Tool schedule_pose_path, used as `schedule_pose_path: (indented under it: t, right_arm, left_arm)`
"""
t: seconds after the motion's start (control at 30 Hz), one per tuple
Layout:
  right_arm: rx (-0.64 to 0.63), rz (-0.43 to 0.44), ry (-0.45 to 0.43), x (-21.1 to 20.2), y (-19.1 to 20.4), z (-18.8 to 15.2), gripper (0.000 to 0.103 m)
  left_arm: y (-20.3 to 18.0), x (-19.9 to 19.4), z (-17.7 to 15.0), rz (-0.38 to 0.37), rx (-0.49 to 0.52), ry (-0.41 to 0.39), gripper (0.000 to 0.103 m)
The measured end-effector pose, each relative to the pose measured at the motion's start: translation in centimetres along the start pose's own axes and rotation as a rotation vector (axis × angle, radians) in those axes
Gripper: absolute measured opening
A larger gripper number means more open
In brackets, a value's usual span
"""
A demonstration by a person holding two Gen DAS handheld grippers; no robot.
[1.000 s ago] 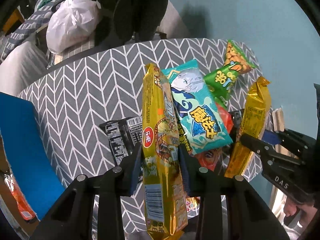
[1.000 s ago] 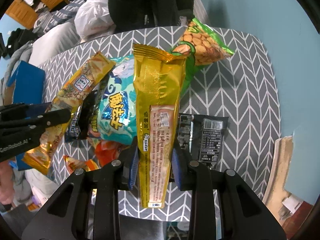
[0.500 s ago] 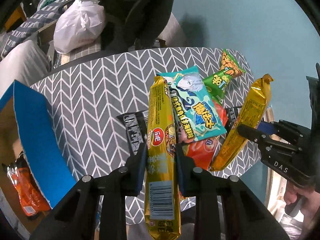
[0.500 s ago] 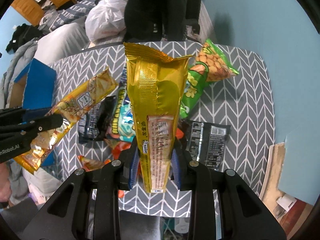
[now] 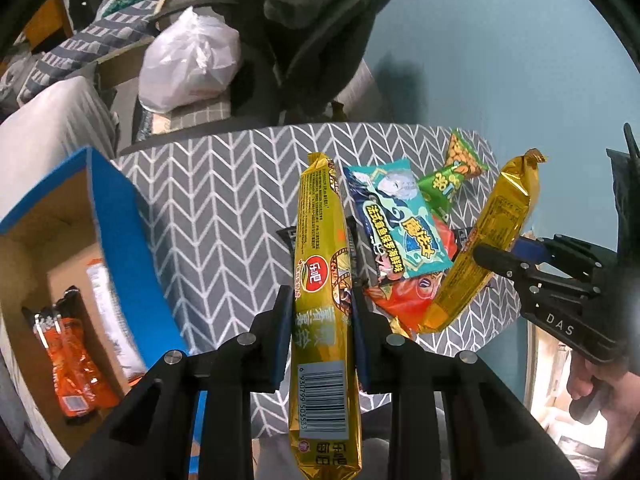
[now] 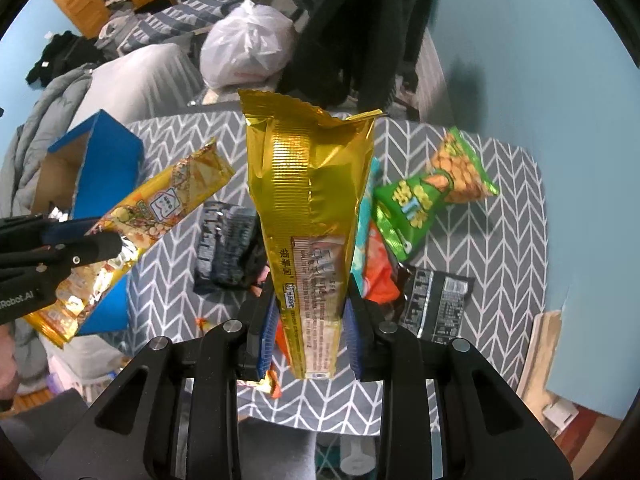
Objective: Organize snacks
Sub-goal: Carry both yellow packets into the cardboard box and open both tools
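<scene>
My left gripper is shut on a long yellow snack pack and holds it above the table; it also shows in the right wrist view. My right gripper is shut on a gold foil snack pack, lifted above the pile; it shows in the left wrist view too. On the grey chevron table lie a teal pack, a green peanut pack, an orange pack and two black packs.
A blue cardboard box stands open at the table's left edge, with an orange pack and a white pack inside. A white plastic bag and dark clothing on a chair are behind the table. A blue wall is at the right.
Both grippers have risen and pulled back with their packs. The left one has swung toward the blue box, which now shows its inside.
</scene>
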State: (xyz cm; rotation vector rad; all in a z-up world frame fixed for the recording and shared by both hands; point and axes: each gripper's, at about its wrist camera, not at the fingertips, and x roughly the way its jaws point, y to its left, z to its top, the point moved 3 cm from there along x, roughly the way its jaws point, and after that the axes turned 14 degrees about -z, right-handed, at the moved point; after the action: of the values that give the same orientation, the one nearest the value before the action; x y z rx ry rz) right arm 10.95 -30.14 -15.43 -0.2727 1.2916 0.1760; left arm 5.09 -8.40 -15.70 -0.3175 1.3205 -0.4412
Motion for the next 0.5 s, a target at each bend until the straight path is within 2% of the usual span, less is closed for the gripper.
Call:
schedule_pose_path:
  t: [0.5]
  right_arm:
    - [-0.124,0.063,-0.089,-4.6,6.5,3.4,0.028]
  left_arm:
    - [4.6,-8.0,-1.8,0.039,-0.068,-0.123,0.027]
